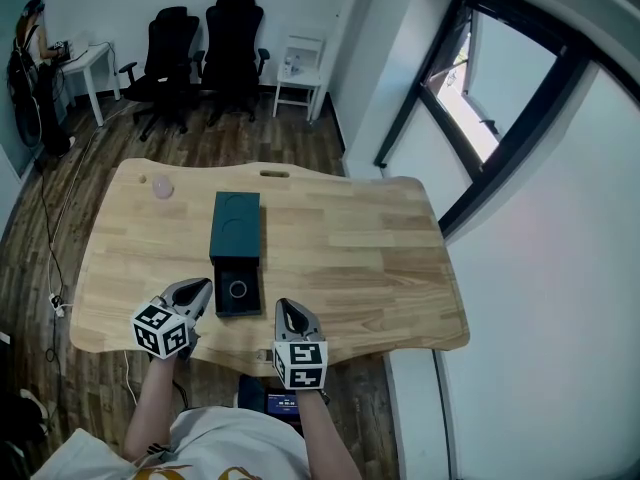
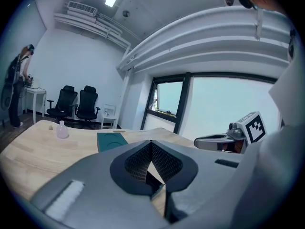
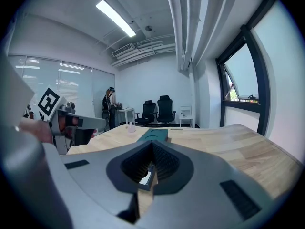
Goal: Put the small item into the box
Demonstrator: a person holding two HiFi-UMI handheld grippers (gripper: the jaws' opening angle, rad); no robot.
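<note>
Right now your left gripper (image 1: 203, 288) sits at the near left corner of the dark green box (image 1: 237, 230), claw pressed together on nothing. Your right gripper (image 1: 286, 308) rests just to the box's right, near the table's (image 1: 380, 268) front edge, and its claw is also squeezed together and empty.

The box lies with its long axis running away from you. Its far half is covered by a green top with curved recesses, and its near half is an open dark compartment (image 1: 238, 303). A small pale ring (image 1: 238, 289) shows flat in that compartment; you cannot tell from these views whether it is a loose item or part of the lining.

A small pink bottle (image 1: 162, 186) stands upright near the table's far left corner, well apart from the box and from both grippers, with bare wood between them. A slot (image 1: 273, 175) is cut into the far edge of the table.

Beyond the table stand two black office chairs (image 1: 205, 48) and a white side table (image 1: 300, 73). A person (image 1: 25, 43) stands by a white desk (image 1: 88, 60) at the far left.
</note>
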